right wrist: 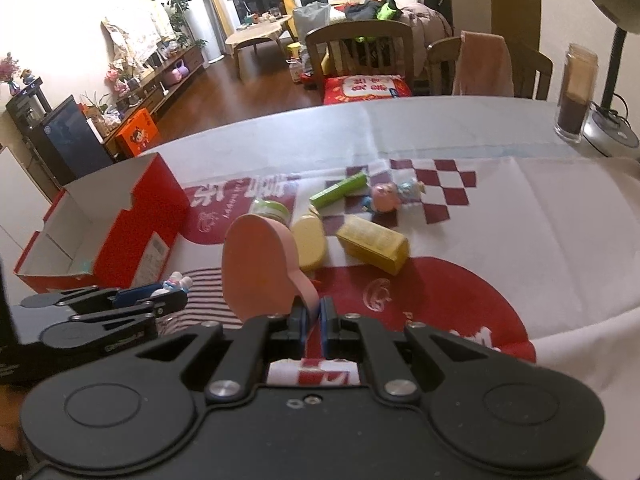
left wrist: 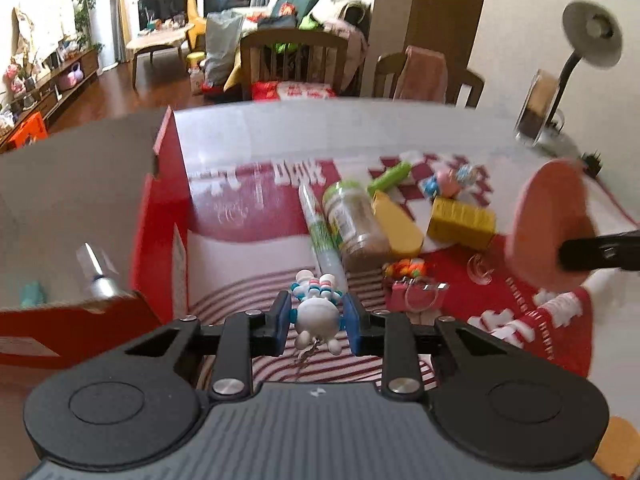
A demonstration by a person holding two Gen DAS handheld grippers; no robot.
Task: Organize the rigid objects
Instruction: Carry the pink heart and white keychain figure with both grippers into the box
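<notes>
Left tongs sit closest, and they are squeezed tight on a little white toy figure with blue and red beads; its small chain hangs down under the blue pads; the right tongs are pinched on the thin handle of a pink paddle, and its round flat face stands up ahead of them.

Off to the left of both tongs is the red cardboard box, open on top, with a silver tube and something teal inside; this looks like the place to put things.

Ahead of the left tongs, on the red and white cloth over the worktop, more things lie close together: a jar with a green lid, a long tube, a yellow oval case, a yellow box, a green stick and a pink pig toy.

To do this step well, I think the left tongs should carry the toy over the box wall first; lift it high enough that the chain does not catch the edge; let go low inside; keep the paddle back so the two tongs do not bump.
</notes>
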